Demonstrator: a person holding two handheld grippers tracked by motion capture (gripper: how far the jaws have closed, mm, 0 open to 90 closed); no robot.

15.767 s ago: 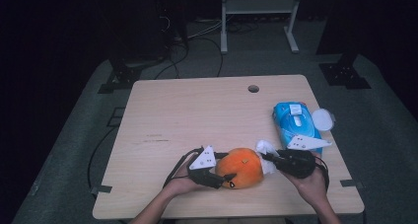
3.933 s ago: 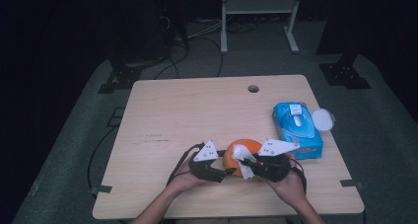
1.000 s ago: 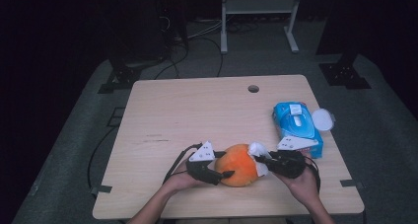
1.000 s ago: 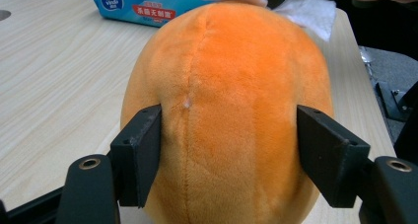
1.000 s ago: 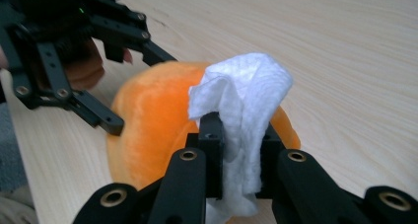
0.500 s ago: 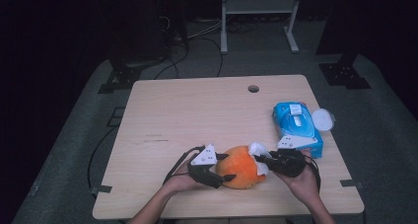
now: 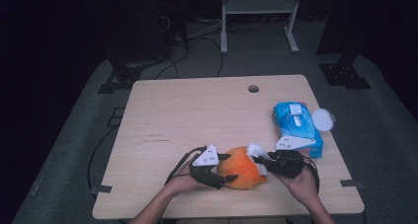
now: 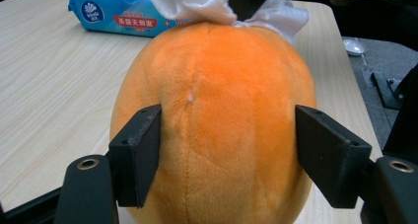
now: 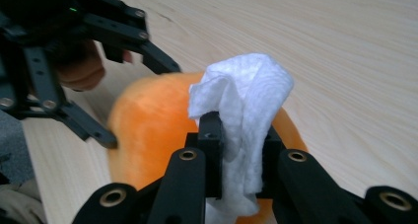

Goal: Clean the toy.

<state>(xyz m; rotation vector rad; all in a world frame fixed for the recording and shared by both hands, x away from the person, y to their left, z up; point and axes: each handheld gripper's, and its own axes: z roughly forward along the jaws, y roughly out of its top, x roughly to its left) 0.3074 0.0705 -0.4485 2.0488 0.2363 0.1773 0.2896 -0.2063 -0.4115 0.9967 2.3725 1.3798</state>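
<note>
High view showed an orange plush toy [image 7: 240, 168] resting on the tabletop [image 7: 197, 115] near its front edge, with a gripper on either side of it. The left gripper [image 7: 227, 168] bracketed the toy's left side, apparently to steady it, while the right gripper [image 7: 257, 161] brought a white wipe [image 7: 257, 151] against the toy's right side, evidently for cleaning. A blue pack of wipes [image 7: 297, 127] lay beyond and to the right of the toy, within easy reach.

Left gripper view [image 8: 227, 160] showed what the high view did not: its fingers [image 8: 140, 155] stood partly open, having just widened slightly, flanking the toy [image 8: 217, 115] and at most lightly touching the plush. The wipe [image 8: 207, 4] sat against the toy's far side.

Right gripper view [image 9: 240, 160] confirmed its fingers [image 9: 212, 155] were nearly closed, pinching the folded wipe [image 9: 244, 100] firmly, directly over the toy [image 9: 148, 130].
</note>
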